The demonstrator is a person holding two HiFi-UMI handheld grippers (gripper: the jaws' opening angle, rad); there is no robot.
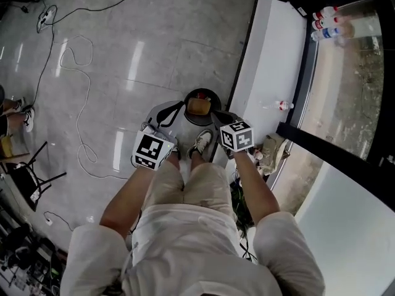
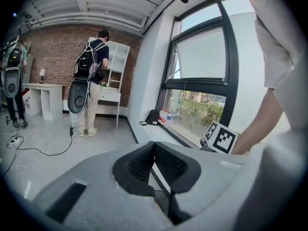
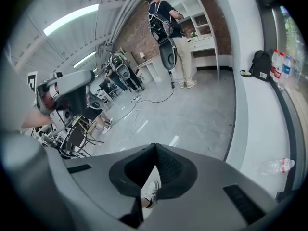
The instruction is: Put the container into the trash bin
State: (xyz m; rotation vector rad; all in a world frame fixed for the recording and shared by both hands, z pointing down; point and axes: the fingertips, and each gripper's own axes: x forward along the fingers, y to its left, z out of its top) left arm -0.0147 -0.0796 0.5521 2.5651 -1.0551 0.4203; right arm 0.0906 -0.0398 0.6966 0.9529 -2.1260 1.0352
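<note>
Left gripper [image 2: 154, 144]: jaws pressed together, nothing held between them.
Right gripper [image 3: 155, 147]: jaws closed tight and empty, with a white shoe [image 3: 150, 190] showing below them.
Trash bin [image 1: 202, 92]: stood on the floor at twelve o'clock from the person's feet, just beyond both grippers.
Container [image 1: 199, 106]: brown, lay inside the trash bin.
Water bottles [image 1: 326, 22]: sat on the window sill at two o'clock, well apart from the bin.
</note>
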